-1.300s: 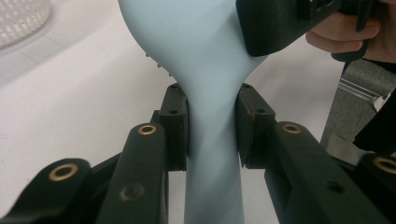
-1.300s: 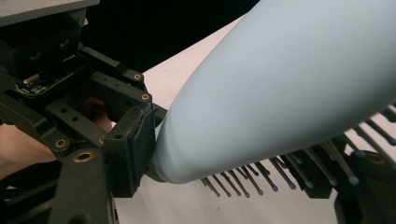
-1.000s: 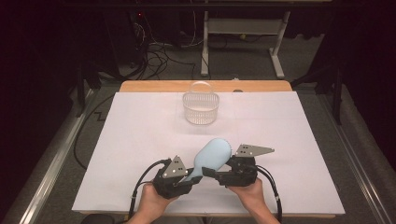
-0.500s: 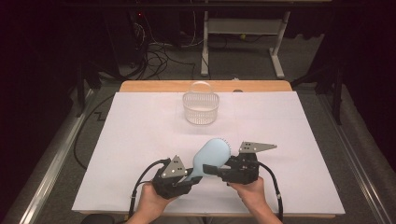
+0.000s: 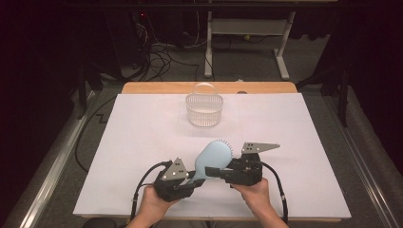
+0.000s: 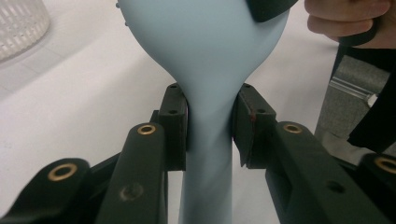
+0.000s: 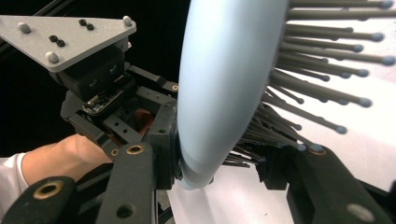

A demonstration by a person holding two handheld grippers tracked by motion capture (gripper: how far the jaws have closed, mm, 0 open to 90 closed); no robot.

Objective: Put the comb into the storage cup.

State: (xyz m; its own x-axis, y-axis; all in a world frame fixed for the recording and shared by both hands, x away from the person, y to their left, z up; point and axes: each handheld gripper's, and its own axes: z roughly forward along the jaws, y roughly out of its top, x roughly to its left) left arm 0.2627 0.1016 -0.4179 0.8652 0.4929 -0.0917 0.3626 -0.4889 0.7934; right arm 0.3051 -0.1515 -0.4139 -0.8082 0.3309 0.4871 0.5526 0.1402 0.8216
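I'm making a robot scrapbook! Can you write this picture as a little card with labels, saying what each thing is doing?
Thing held: light blue hairbrush, bristles facing away from the person
Left gripper: jaws shut on the hairbrush handle
Right gripper: jaws just closed on the brush head, one on its back, one in the bristles
Farther back: clear ribbed basket
Surface: white table cover

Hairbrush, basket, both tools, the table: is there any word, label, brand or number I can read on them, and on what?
None. The light blue hairbrush is plain, the clear basket bears no label, and the grey plates on the left tool and right tool carry only screws. The white table cover is blank.
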